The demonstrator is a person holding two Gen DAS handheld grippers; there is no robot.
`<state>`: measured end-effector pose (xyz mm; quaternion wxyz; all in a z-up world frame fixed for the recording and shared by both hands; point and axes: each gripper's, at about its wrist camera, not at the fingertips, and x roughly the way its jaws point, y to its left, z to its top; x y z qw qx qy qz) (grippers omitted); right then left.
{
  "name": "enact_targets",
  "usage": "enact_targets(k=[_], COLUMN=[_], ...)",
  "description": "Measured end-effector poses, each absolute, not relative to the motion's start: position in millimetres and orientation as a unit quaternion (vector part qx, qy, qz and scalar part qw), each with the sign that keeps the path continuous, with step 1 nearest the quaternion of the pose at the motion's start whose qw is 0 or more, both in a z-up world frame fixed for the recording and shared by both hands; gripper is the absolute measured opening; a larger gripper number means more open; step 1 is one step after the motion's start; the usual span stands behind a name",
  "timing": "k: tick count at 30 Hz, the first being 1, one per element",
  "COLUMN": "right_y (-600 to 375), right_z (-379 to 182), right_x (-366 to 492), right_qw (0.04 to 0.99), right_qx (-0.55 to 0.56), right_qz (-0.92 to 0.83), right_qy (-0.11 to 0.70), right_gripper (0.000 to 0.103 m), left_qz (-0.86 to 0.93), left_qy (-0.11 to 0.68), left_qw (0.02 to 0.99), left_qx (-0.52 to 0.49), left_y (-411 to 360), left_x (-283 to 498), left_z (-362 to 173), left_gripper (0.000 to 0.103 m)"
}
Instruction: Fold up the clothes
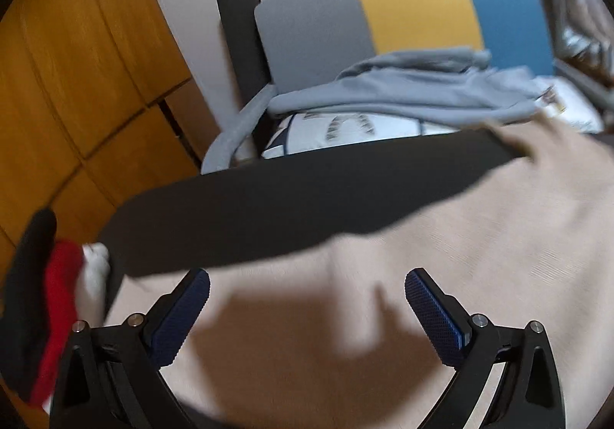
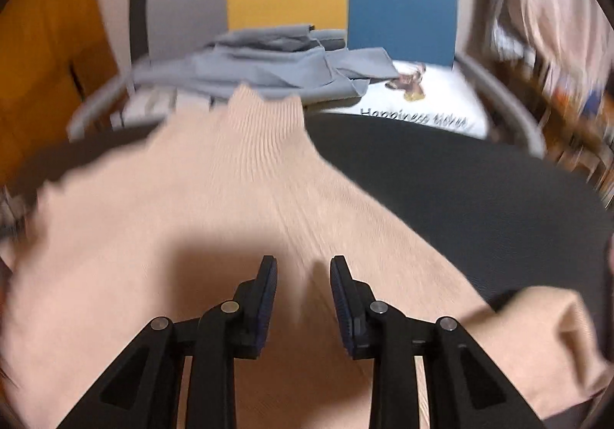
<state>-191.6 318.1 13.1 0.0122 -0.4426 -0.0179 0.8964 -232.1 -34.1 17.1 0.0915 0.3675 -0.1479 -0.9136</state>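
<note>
Biggest thing: black table top (image 1: 307, 195), w/ a beige ribbed knit garment (image 2: 238, 198) spread flat over most of the near side; its narrow ribbed end reaches the far table edge, and one folded cuff/sleeve lies at lower right in the right wrist view. Only 1 beige piece seen.

Behind the table stands 1 chair (image 1: 414, 7), back in 3 colour bands: grey, yellow, blue. Its seat is loaded: 1 crumpled grey garment (image 1: 403, 91) on top of 1 white printed textile (image 2: 429, 103) w/ lettering, partly legible only. The table edge cuts off the chair's lower part, so what's under the pile can't be told. Left of the chair: orange wooden panels (image 1: 76, 64) and a pale wall. Upper right in both views: shiny pinkish fabric, too blurred to ID.

At the table's left end, a black-red-white cloth bundle (image 1: 53, 294) hangs off the edge, cut by the frame; no. of pieces unclear.

Both views have motion blur, esp. right wrist edges.

Left gripper (image 1: 307, 283): jaws spread wide, nothing between them, above the beige knit. Right gripper (image 2: 303, 275): jaws a narrow gap apart, no cloth pinched, also over the beige knit; whether tips touch the fabric can't be told. 2 grippers, 2 blue-padded fingers each.
</note>
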Motion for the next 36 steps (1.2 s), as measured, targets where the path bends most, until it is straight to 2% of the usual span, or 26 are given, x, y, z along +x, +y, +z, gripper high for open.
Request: enact_targets(k=[4, 7, 15, 18, 22, 25, 29, 32, 36], right_y=[318.6, 324.6, 322.4, 321.8, 325.1, 334.2, 352.1, 355.9, 381.5], right_z=[-6.8, -10.0, -13.4, -13.5, -12.4, -5.9, 28.1, 44.5, 43.1], right_x=[-196.6, -209.1, -254.4, -267.2, -282.1, -284.0, -222.1, -149.7, -56.6], right_qw=[0.043, 0.046, 0.047, 0.043, 0.043, 0.021, 0.024, -0.025, 0.004], right_qx=[-0.451, -0.438, -0.427, -0.421, -0.419, -0.434, -0.413, -0.399, -0.405], right_qz=[0.891, 0.898, 0.902, 0.904, 0.905, 0.9, 0.908, 0.911, 0.899], right_qy=[-0.032, -0.017, -0.055, -0.065, -0.059, -0.027, 0.063, 0.101, 0.166], right_gripper=[0.03, 0.03, 0.03, 0.034, 0.045, 0.046, 0.045, 0.046, 0.046], left_qz=[-0.892, -0.897, -0.874, -0.862, -0.856, -0.856, -0.872, -0.896, -0.902], left_qy=[-0.186, -0.18, -0.16, -0.179, -0.193, -0.208, -0.212, -0.15, -0.103], left_qw=[0.13, 0.147, 0.242, 0.275, 0.287, 0.262, 0.212, 0.129, 0.053], left_qx=[0.391, 0.375, 0.39, 0.387, 0.384, 0.394, 0.388, 0.397, 0.416], left_y=[-38.7, -47.8, -77.2, -78.5, -77.2, -72.1, -62.9, -65.2, -65.4], left_x=[-263.1, -259.1, -274.0, -278.6, -279.4, -278.5, -242.1, -196.1, -129.0], left_z=[-15.0, -21.6, -28.6, -32.7, -35.3, -29.9, -9.4, 4.5, 4.9], left_gripper=[0.103, 0.103, 0.103, 0.103, 0.103, 0.103, 0.103, 0.103, 0.103])
